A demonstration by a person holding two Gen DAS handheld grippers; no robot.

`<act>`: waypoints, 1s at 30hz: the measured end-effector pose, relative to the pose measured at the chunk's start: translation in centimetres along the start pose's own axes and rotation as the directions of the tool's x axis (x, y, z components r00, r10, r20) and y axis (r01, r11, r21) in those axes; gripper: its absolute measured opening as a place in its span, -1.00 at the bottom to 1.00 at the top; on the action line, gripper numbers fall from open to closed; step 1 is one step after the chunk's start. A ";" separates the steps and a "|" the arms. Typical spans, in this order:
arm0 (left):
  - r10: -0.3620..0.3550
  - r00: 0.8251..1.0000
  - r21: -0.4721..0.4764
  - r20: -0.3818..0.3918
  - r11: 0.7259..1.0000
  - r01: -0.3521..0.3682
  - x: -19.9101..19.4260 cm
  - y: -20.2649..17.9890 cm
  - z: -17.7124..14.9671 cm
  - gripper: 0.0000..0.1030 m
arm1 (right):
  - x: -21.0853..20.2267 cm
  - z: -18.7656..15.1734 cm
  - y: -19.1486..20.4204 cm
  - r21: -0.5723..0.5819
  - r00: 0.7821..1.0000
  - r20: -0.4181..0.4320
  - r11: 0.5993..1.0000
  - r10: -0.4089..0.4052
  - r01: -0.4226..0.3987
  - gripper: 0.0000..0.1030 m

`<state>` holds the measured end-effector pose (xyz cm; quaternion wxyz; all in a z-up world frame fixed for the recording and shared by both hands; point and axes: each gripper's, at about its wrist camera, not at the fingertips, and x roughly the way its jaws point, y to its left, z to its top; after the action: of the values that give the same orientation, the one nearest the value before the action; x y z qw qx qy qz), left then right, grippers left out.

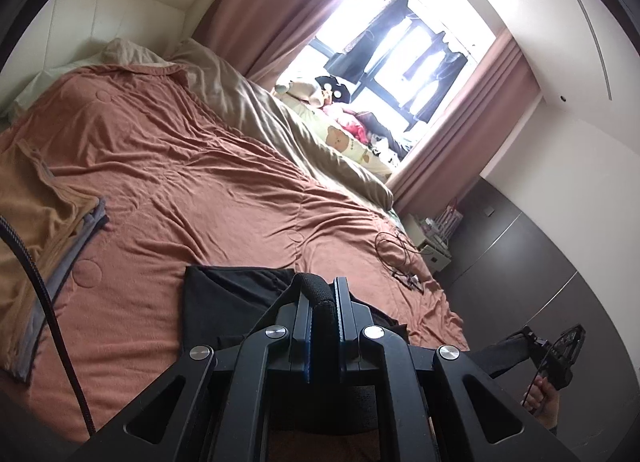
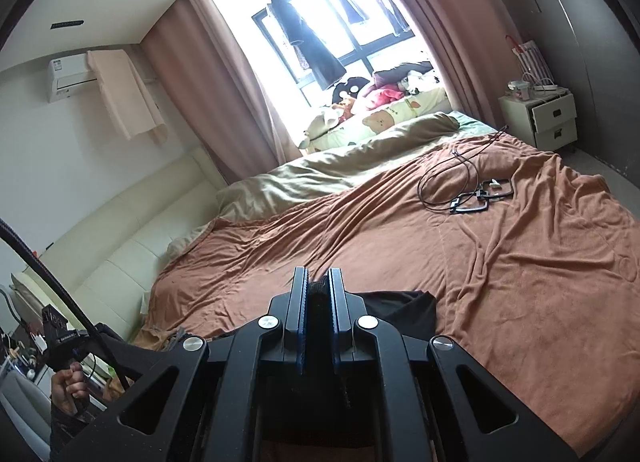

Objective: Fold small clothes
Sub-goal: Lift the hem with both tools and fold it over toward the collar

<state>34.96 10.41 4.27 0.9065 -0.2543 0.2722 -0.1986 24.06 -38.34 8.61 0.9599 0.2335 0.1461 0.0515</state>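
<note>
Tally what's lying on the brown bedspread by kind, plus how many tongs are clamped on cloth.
Black garment: 1, pinched by both the left tongs and the right tongs
Folded clothes stack: 1
Black cable loop: 1
Eyeglasses: 1
Tongs shut on cloth: 2
Total on the brown bedspread: 4

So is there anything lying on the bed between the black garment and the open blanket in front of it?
Nothing visible. Both grippers, left gripper and right gripper, pinch the black garment; the brown blanket ahead is bare. The black cable lies far right.
</note>
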 end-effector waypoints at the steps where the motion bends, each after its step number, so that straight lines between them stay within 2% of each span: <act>1: 0.007 1.000 0.004 -0.006 1.000 -0.007 0.8 0.1 0.4 -0.83 | 0.4 0.2 0.1 -0.005 1.000 -0.006 1.000 -0.003 0.003 -0.88; 7: 0.054 0.997 0.010 -0.046 0.999 -0.054 5.8 1.6 2.1 -0.83 | 4.9 1.4 0.2 -0.024 0.998 -0.054 0.999 -0.044 0.042 -0.88; 16: 0.110 0.987 0.009 -0.118 0.994 -0.109 12.8 4.8 2.5 -0.83 | 12.0 2.4 -0.8 0.004 0.987 -0.130 0.996 -0.092 0.094 -0.88; 30: 0.193 0.953 -0.005 -0.234 0.980 -0.200 23.2 11.7 1.1 -0.82 | 22.2 2.4 -2.9 0.027 0.960 -0.239 0.988 -0.144 0.155 -0.88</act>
<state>56.19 8.47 -10.67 0.8799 -0.2142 0.4030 -0.1320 45.98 -38.18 3.60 0.9314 0.2357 0.2775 0.0030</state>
